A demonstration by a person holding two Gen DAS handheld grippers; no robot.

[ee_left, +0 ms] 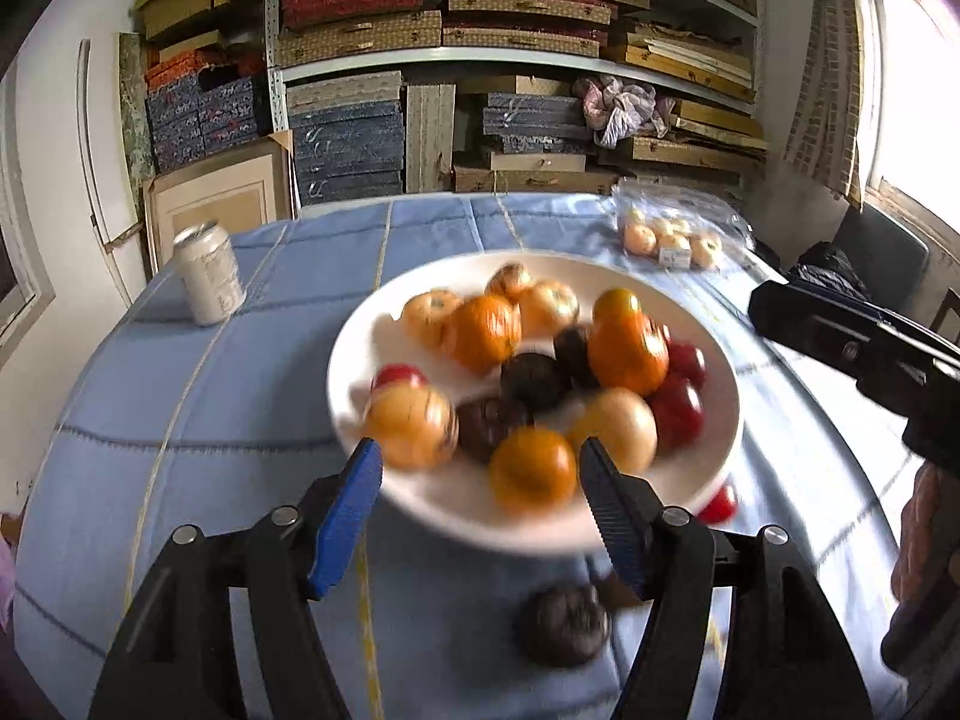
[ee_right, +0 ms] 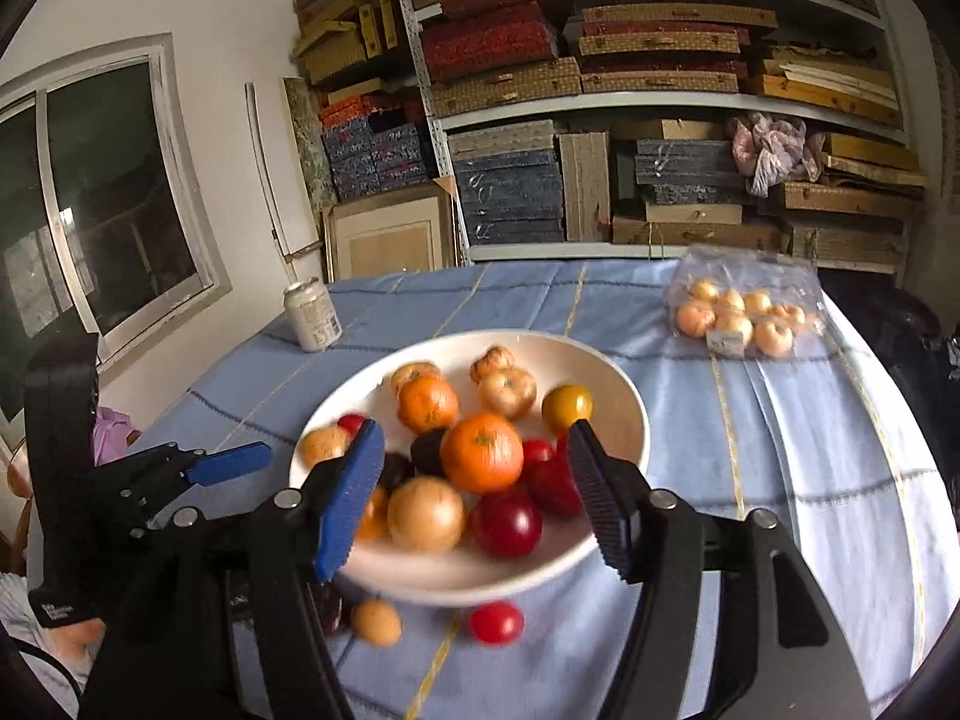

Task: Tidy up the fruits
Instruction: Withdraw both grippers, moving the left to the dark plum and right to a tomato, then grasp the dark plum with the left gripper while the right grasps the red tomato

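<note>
White bowl [ee_right: 624, 420] of orange, yellow, red and dark fruits [ee_right: 483, 450]; the surface's [ee_right: 780, 420] cloth is pale blue, grid-lined.

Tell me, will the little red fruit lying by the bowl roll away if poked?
Probably. The red fruit looks round and smooth, so it would likely roll on the flat blue tablecloth. The white bowl right behind might stop it. Its shiny skin may be slippery.

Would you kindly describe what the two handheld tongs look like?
Both match. The left tongs have black angular plastic arms with silver pivot pins and two ribbed pads: one bright blue, one dark. The right tongs look the same. The left tongs' black body carries small white lettering, too small to read.
</note>
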